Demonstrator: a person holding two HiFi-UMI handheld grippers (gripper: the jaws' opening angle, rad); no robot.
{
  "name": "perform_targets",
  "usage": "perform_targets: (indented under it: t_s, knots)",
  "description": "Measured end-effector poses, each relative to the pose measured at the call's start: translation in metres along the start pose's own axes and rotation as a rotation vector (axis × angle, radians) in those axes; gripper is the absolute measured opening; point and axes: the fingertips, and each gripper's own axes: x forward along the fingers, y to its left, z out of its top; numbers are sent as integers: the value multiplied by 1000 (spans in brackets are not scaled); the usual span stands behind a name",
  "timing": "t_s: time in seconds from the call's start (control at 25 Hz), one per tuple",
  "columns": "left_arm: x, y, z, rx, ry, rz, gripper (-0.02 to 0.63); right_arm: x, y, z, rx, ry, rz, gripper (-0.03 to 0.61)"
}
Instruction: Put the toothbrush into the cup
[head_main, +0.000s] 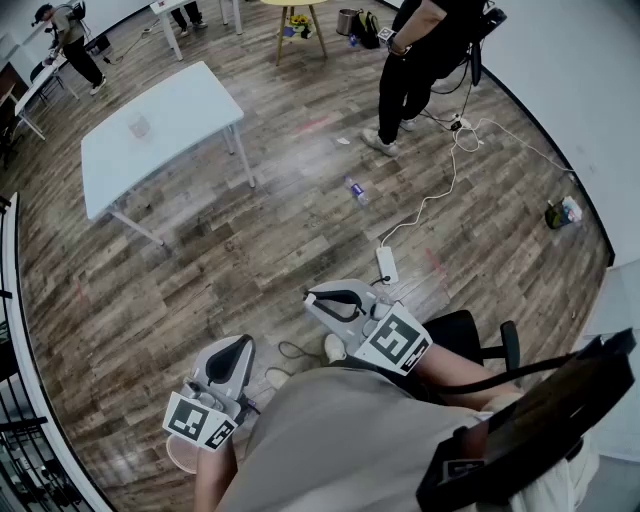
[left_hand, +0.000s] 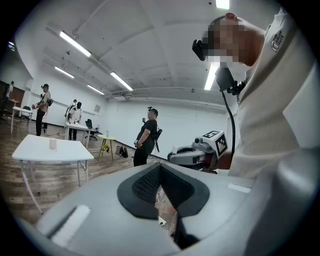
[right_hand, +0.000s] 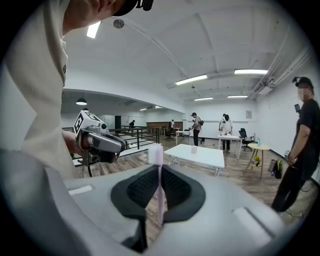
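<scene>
A wide wood floor (head_main: 250, 240) fills most of the head view. On it, well apart from the person holding the grippers, stands a white table (head_main: 190, 110). A bystander in dark clothes (head_main: 410, 70) stands off to the far right, with cables and a bottle (head_main: 357, 190) lying on the boards between.

Close in, the person holds both grippers low in front of the body. The right gripper (right_hand: 159, 171) has its jaws closed on a pink toothbrush (right_hand: 159, 192). The handle runs down between the black pads, and the bristle end sticks up past the tips. The left gripper (left_hand: 161, 172) has its jaws together. Only a thin slit of floor shows between the pads, and I can make out nothing held there.

The only cup in view is a small one (head_main: 138, 127) standing alone on the white table. It shows beyond the jaws in both gripper views.

As I read it, the pick-up is done and the carry is in hand, since the brush is gripped but nowhere near the cup. The next move calls for bringing the right gripper across the room to the table and lining the brush up over the cup's mouth. The handle end should then be turned downward so it goes in first, and the jaws opened only once it is inside the rim. The cup looks light and may tip if knocked.
</scene>
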Motion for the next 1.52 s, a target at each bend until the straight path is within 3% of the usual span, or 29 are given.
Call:
perform_targets:
  t_s: [0.6,1.16,1.52]
  knots:
    - [-13,9,-3,13,8,11,6,15,10,7,25,-22,31,20]
    - [-101,52,-33,-10,-37,108,5,79,74,4,0,72,82,19]
    - [-156,82,-64,-10,9,149,6,129,115,10,-33,85,129,18]
